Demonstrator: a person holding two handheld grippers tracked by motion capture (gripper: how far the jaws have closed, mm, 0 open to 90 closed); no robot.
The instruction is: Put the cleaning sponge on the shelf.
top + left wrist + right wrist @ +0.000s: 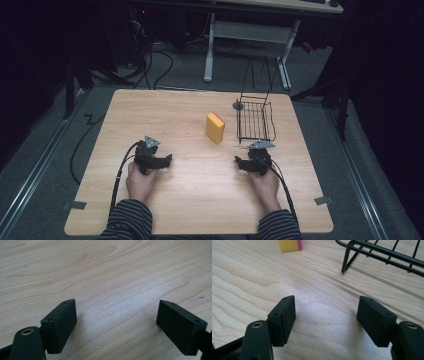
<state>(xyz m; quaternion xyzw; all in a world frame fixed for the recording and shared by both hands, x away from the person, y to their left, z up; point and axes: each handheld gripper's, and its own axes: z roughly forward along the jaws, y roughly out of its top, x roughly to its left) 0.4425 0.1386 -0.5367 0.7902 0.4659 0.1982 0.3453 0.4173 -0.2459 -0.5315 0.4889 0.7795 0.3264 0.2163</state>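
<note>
- Resting on the wooden table [200,200], your two hands each hold a gripper near the edge closest to you, well apart from one another.
- Your left gripper [116,320] sits at the left of the high view [159,161]; its jaws stand wide apart, with bare wood grain between them and nothing held.
- Your right gripper [325,316] sits at the right of the high view [246,164]; its jaws are likewise spread, clamped on nothing.
- Sponge [215,127]: a yellow block with a red-pink face, standing on edge near the middle of the table, just left of the rack. In the right gripper view it appears at the top edge [289,245], well beyond the jaws.
- Wire rack [255,121]: black, on the right side of the table, beyond your right gripper; one of its feet [345,262] touches the wood ahead of the right jaws.
- Striped sleeves [127,220] cover your forearms at the bottom of the high view.
</note>
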